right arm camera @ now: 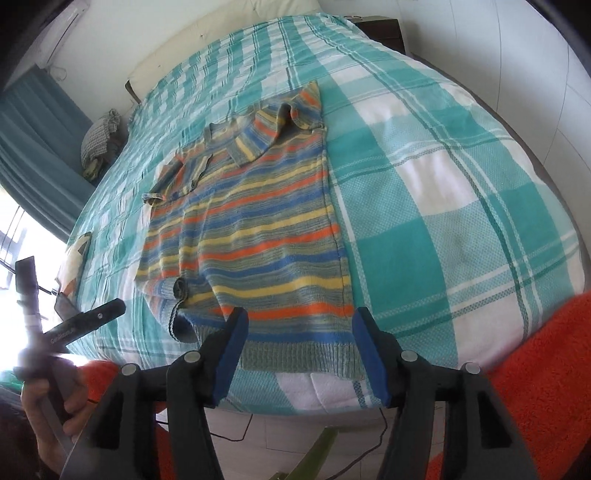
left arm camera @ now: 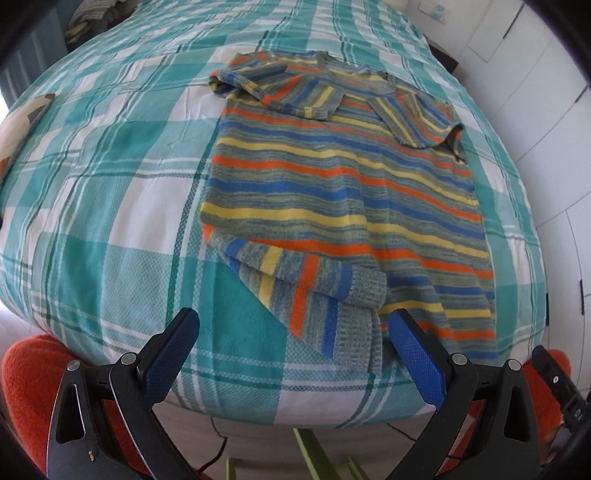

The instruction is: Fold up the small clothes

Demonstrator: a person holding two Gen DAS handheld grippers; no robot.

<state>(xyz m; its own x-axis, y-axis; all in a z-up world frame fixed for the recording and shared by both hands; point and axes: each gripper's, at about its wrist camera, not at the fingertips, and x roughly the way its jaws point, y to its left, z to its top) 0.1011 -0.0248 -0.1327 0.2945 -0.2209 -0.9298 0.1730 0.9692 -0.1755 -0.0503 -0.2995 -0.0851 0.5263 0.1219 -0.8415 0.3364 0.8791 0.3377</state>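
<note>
Black gripper arms with blue finger pads fill the bottom of both wrist views. Left gripper (left arm camera: 293, 332): jaws spread wide, nothing between them. Right gripper (right arm camera: 300, 325): jaws likewise spread, holding nothing. Orange fleece sleeves (right arm camera: 546, 369) show behind the grippers at the lower corners.

Surface: a bed covered by a teal-and-white plaid bedspread (left arm camera: 122, 206), lightly creased, reaching to the near edge where pale floor and a dark cable (right arm camera: 236, 432) appear below. Room: white cabinet panels (left arm camera: 535, 92) along one side, a teal curtain (right arm camera: 40, 147) beside a bright window, a dark nightstand (right arm camera: 382, 31) at the far corner, and a bundle of clothes (right arm camera: 99, 136) lying at the far edge of the bed. A cream headboard (right arm camera: 207, 40) stands at the far end.

Task item: one striped knitted sweater (left arm camera: 332, 177) (blue, yellow, orange and grey-green bands) lies flat on the bedspread, neck away from the cameras, ribbed hem toward the near edge. Both sleeves are folded in over the body; one long sleeve runs down to the hem, its ribbed cuff (left arm camera: 364, 291) lying just ahead of the left gripper, close to its right-hand pad. From the right wrist view, the hem (right arm camera: 299, 354) sits directly between and just beyond the spread fingers; whether the pads touch the fabric cannot be determined.
</note>
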